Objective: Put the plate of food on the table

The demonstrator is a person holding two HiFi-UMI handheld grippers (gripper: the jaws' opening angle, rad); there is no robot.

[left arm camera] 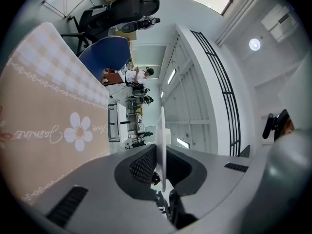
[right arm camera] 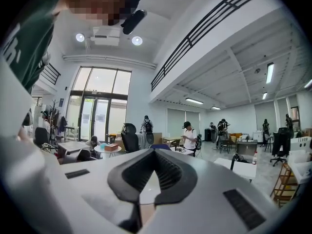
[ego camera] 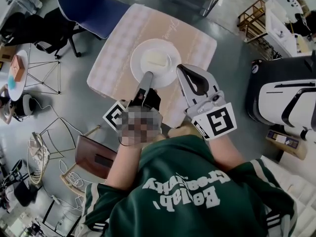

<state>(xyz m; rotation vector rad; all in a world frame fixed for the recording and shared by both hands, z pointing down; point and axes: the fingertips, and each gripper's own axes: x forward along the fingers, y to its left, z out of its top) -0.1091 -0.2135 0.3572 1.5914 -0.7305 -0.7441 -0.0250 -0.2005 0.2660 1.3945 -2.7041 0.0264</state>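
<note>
A white plate (ego camera: pixel 165 72) with a pale block of food (ego camera: pixel 155 58) is over the middle of the square table (ego camera: pixel 197 46), which wears a beige checked cloth. My left gripper (ego camera: pixel 147 76) is shut on the plate's near rim. In the left gripper view the rim (left arm camera: pixel 162 140) stands edge-on, pinched between the two ribbed pads, with the flowered cloth (left arm camera: pixel 44 116) to the left. My right gripper (ego camera: pixel 181 69) hovers just right of the plate, not touching it. Its jaws (right arm camera: pixel 152 152) are shut with nothing between them.
A blue chair (ego camera: pixel 91 9) stands at the table's far left corner. A brown seat (ego camera: pixel 96 159) is near my left elbow. A small round white table (ego camera: pixel 17 73) and wire stools sit at the left. A black-and-white machine (ego camera: pixel 286 98) is at the right.
</note>
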